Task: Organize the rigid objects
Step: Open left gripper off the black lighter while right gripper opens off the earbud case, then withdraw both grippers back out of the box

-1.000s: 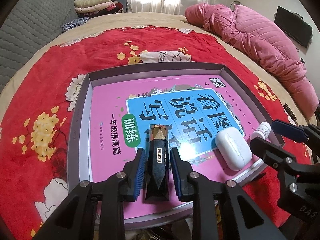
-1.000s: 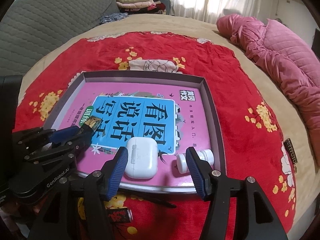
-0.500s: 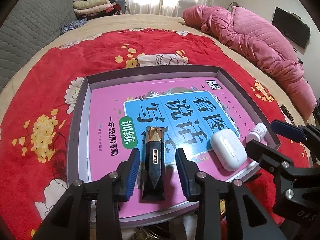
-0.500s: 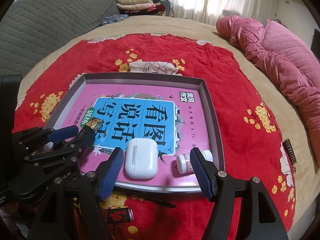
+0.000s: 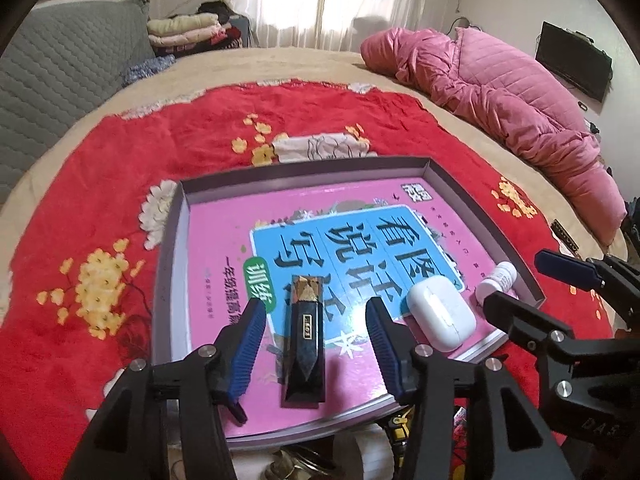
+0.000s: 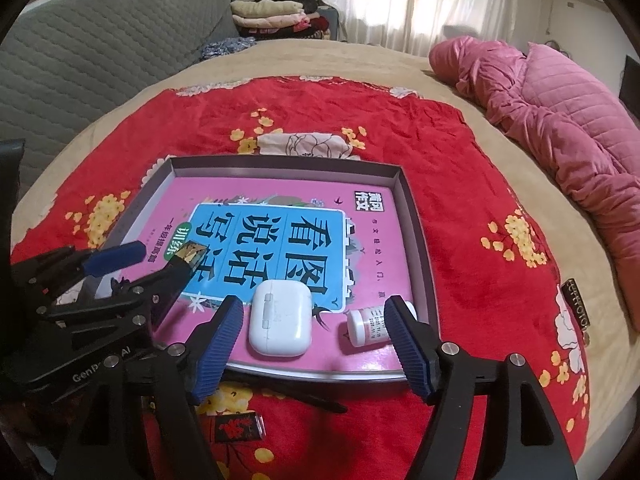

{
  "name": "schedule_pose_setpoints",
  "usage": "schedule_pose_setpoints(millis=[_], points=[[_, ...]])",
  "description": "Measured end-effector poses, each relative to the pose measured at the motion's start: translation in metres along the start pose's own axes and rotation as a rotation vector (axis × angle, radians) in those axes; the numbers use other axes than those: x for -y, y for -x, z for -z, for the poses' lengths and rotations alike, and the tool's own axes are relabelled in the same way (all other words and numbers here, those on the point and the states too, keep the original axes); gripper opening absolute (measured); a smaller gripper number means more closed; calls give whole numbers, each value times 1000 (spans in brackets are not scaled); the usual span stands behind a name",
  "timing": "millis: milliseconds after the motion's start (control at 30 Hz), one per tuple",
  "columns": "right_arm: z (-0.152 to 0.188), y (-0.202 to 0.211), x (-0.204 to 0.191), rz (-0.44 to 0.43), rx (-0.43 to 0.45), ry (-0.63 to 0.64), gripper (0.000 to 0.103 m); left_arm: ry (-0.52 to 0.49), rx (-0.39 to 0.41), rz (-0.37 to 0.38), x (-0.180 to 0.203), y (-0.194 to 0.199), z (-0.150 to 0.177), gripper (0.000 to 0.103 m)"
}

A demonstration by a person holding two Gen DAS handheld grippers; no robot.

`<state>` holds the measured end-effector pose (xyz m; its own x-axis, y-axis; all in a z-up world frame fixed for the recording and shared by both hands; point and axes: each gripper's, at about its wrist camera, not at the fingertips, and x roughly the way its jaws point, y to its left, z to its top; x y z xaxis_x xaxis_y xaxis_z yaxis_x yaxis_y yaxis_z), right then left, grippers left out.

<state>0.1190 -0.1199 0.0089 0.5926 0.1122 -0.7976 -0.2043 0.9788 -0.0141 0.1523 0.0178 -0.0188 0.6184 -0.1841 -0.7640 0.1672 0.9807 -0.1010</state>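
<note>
Nearest the left camera, the left hand-held gripper (image 5: 316, 334) has just been opening; the black box (image 5: 305, 338) lies free between its pads on the book (image 5: 224, 248). At 3 o'clock the right hand-held gripper (image 6: 314, 338), also opening, straddles the white case (image 6: 280, 318) and bottle (image 6: 366, 326), gripping neither. All sit in the tray (image 5: 476, 204) on the bed's red blanket (image 5: 160, 148).
</note>
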Motion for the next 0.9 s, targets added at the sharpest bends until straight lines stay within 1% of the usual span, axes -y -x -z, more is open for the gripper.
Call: schedule_pose_setpoints(millis=[67,267,533,900], points=[[1,3,2,-7,5,-1,75,7,15,-4,-2,5,-1,56],[6,14,9,-9,23,-3,75,58,66,5,-15,22,-6,56],[9,29,22,-8,44,-30,75,84,71,-39,-30,36,3,56],[10,55,43,-2,92,-73,75,114,91,-75,-44,57,14,56]])
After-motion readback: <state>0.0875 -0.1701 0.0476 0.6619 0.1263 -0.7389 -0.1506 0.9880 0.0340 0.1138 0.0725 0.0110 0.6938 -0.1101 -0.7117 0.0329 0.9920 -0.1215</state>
